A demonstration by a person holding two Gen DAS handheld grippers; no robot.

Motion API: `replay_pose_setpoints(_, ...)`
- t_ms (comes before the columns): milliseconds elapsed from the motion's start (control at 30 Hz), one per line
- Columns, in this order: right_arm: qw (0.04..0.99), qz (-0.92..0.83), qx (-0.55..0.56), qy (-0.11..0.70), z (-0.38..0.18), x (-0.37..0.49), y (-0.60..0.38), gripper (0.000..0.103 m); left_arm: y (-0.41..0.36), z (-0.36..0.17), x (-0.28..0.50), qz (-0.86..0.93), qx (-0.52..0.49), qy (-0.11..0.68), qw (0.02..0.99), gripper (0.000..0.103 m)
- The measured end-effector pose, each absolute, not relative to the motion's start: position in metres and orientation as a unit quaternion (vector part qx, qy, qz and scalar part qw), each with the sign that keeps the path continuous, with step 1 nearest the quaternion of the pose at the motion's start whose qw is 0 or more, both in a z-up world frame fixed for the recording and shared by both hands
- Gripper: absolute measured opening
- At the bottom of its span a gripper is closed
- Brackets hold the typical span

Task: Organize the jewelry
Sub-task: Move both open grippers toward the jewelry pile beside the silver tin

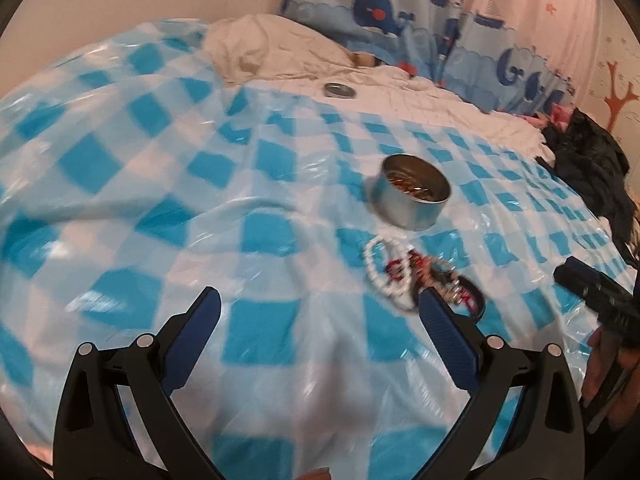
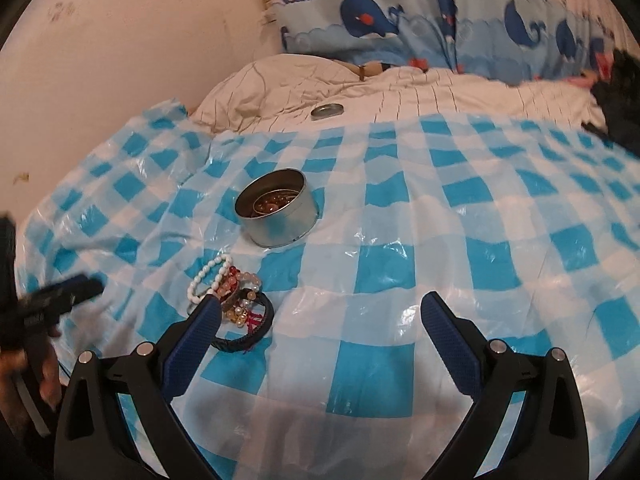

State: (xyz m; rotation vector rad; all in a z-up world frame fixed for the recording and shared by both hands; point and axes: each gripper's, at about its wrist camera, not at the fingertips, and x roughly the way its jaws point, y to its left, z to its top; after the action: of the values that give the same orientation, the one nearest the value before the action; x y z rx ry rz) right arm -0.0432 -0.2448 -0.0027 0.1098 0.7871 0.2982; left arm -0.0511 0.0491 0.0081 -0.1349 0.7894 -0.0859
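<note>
Left gripper (image 1: pixel 320 300): jaws stood wide apart, empty.
Right gripper (image 2: pixel 320 304): jaws spread wide, nothing between them.
Bracelet pile (image 2: pixel 234 296): lay on the checked sheet (image 2: pixel 400 240), at the right gripper's left fingertip, at ten o'clock.
Tin (image 2: pixel 276 208): at twelve o'clock from the pile, apparently holding beads.
Lid (image 2: pixel 327 111): well beyond the tin.

Two wrist fisheyes, low over the bed

Each looked forward between its own tongs, close above the checked sheet (image 1: pixel 280 184), toward the whale-print curtain (image 2: pixel 400 20). Both shared the open tin (image 1: pixel 414 192), the bracelet heap (image 2: pixel 236 296) and the lid (image 2: pixel 327 111); the left view was blurred.
</note>
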Motion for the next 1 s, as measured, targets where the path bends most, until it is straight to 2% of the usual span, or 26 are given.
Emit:
replay_pose_setpoints(233,0.907,0.139,0.051,0.395,-0.009,-0.022,-0.243,0.096,0.003,-0.003,-0.003,-0.122,-0.002,0.405,0.906,0.095)
replay_pose_setpoints(433,0.906,0.136,0.079,0.392,-0.013,0.023,-0.233,0.096,0.008,-0.023,0.042,-0.124,-0.050,0.435,0.891,0.095)
replay_pose_setpoints(567,0.892,0.155,0.068,0.419,-0.026,0.024,-0.220,0.096,0.002,-0.033,0.051,-0.102,-0.035,0.461,0.881,0.095)
replay_pose_setpoints(1000,0.890,0.160,0.045,0.425,-0.033,0.022,-0.212,0.096,-0.018,-0.041,0.057,-0.068,-0.002,0.470,0.880,0.095)
